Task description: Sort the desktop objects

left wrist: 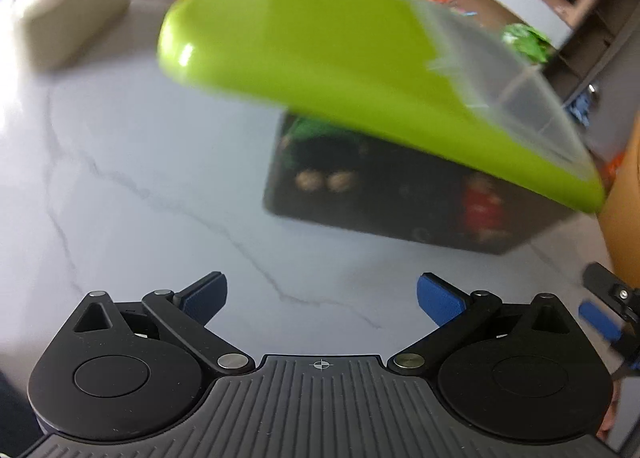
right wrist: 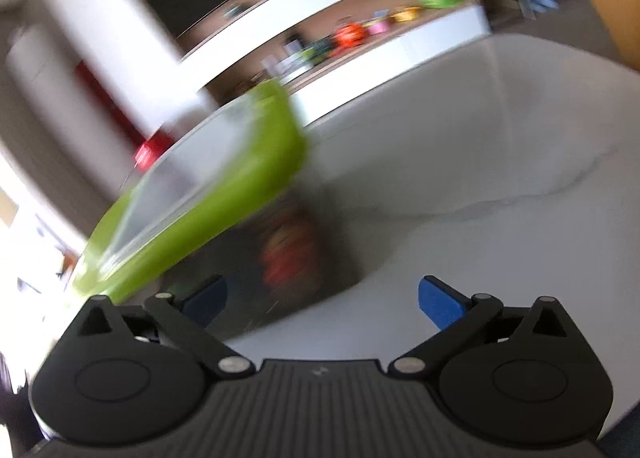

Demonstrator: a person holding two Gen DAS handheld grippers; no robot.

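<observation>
A lime-green lid with a clear plastic tub (left wrist: 300,41) attached lies tilted over a dark printed box (left wrist: 384,193) on the white marble table (left wrist: 140,177). My left gripper (left wrist: 322,294) is open, with only bare table between its blue pads, and stands back from the box. In the right wrist view the same green lid and tub (right wrist: 224,193) slope over the dark box (right wrist: 304,258) at the left. My right gripper (right wrist: 322,294) is open and holds nothing; its left finger is close to the box's corner. Both views are blurred.
A pale beige box (left wrist: 76,13) stands at the far left of the table. An orange-brown object (left wrist: 628,197) rises at the right edge, beside a blue-padded finger of the other gripper (left wrist: 600,322). Shelves with small colourful items (right wrist: 352,33) lie beyond the table.
</observation>
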